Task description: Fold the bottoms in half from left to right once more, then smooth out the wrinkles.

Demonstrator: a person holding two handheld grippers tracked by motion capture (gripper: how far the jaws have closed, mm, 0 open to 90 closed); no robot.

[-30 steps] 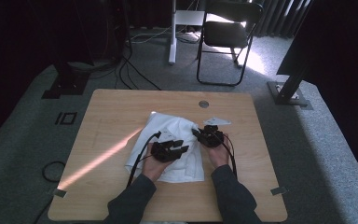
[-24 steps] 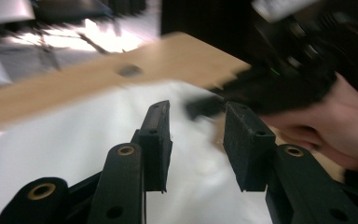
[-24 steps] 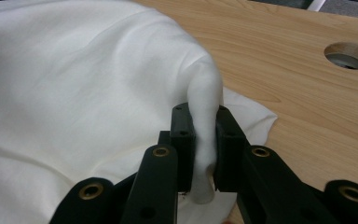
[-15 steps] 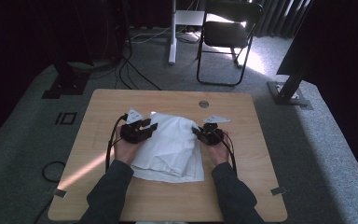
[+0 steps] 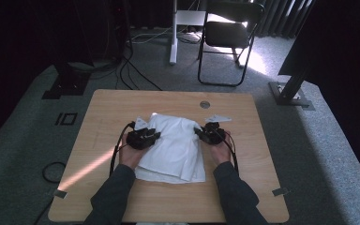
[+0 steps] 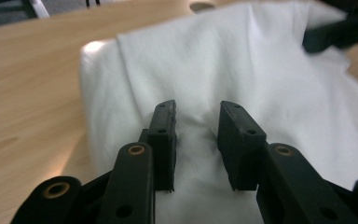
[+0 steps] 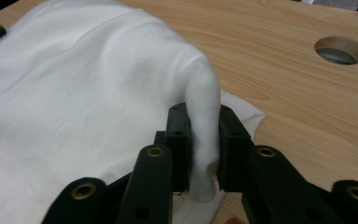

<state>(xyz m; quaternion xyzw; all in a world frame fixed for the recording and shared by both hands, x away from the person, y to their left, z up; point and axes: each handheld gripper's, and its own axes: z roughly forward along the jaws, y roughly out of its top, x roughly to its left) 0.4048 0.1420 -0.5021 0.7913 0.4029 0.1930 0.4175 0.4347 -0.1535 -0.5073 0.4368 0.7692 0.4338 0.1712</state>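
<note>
A white cloth (image 5: 178, 145) lies rumpled and partly folded in the middle of the wooden table (image 5: 122, 105). My left gripper (image 5: 143, 137) rests on the cloth's left part. In the left gripper view its jaws (image 6: 196, 109) stand open, pressed down on the cloth (image 6: 261, 60), which puckers slightly between them. My right gripper (image 5: 209, 133) is at the cloth's right edge. In the right gripper view it (image 7: 204, 114) is shut on a raised fold of the cloth (image 7: 74, 84). The right gripper (image 6: 340, 28) also shows blurred across the cloth.
A round cable hole (image 5: 205, 104) sits in the table behind the right gripper (image 7: 340, 49). Bare wood surrounds the cloth on all sides. Beyond the table stand a black chair (image 5: 227, 33), a white post and floor cables.
The left gripper swung from the cloth's middle out to its left edge, spreading the cloth wider, then came slightly back onto it. The right gripper has kept its hold and hardly moved.
</note>
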